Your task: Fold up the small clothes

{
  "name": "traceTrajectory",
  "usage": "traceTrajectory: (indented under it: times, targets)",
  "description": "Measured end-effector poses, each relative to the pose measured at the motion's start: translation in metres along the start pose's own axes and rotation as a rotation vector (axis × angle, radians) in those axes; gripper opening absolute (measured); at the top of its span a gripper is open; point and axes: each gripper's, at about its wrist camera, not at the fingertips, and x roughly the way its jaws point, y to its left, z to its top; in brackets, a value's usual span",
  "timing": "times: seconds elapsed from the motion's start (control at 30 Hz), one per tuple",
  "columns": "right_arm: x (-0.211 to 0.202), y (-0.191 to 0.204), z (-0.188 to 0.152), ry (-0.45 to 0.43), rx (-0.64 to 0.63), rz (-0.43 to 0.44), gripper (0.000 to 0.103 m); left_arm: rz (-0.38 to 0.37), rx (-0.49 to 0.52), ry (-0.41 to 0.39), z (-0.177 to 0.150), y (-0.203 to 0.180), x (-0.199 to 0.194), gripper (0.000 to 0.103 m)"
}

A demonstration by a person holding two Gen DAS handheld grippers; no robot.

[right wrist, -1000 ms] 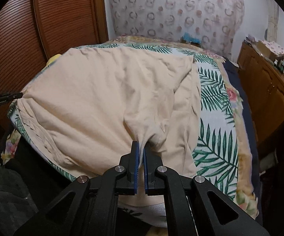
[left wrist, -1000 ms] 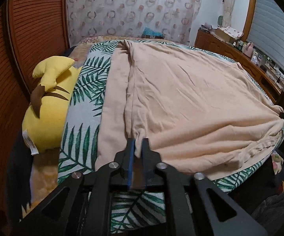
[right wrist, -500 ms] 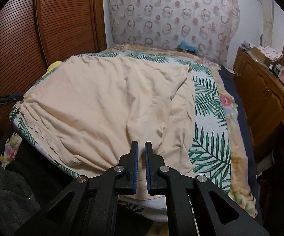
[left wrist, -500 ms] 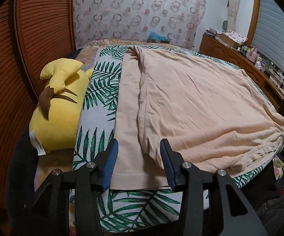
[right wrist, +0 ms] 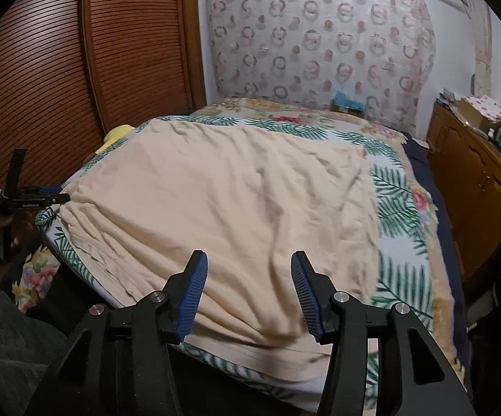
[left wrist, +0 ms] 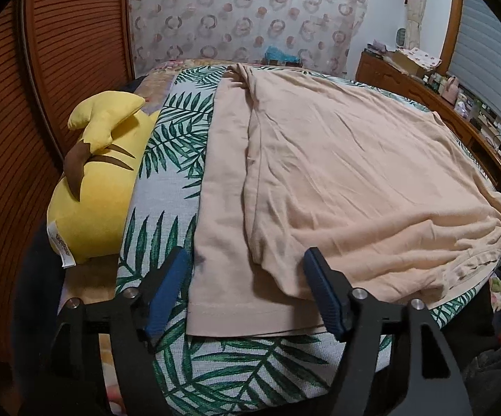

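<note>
A peach-coloured garment (left wrist: 337, 180) lies flat on the leaf-print bedspread (left wrist: 167, 159), folded over itself so a lower layer shows along its left side. My left gripper (left wrist: 245, 270) hovers over the garment's near left corner, its jaws opening, the cloth beneath them and free of the pads. In the right wrist view the same garment (right wrist: 222, 190) spreads across the bed. My right gripper (right wrist: 248, 270) is over its near edge, jaws opening, nothing pressed between them. The left gripper (right wrist: 47, 196) shows at that view's left edge, held by a hand.
A yellow plush toy (left wrist: 94, 187) lies on the bed's left side against the wooden slatted doors (left wrist: 18, 121). A wooden dresser (right wrist: 476, 180) with small items runs along the right. A dark blanket edge (right wrist: 434, 215) borders the bed's right side.
Both grippers were shut on pinches of the garment and have let go. The cloth dropped and now lies flatter. The right gripper has drawn back a little.
</note>
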Motion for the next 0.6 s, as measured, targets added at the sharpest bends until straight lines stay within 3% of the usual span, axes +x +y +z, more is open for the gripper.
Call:
traceTrajectory:
  times: [0.3, 0.43, 0.6]
  targets:
    - [0.03, 0.032, 0.006, 0.005, -0.05, 0.028, 0.059, 0.04, -0.043, -0.051, -0.001, -0.002, 0.002, 0.072]
    - [0.039, 0.039, 0.005, 0.014, -0.063, 0.04, 0.059, 0.061, -0.044, -0.064, -0.003, -0.002, 0.001, 0.059]
    - [0.045, 0.042, 0.003, 0.025, -0.055, 0.04, 0.059, 0.032, -0.029, -0.053, -0.002, -0.005, -0.001, 0.037]
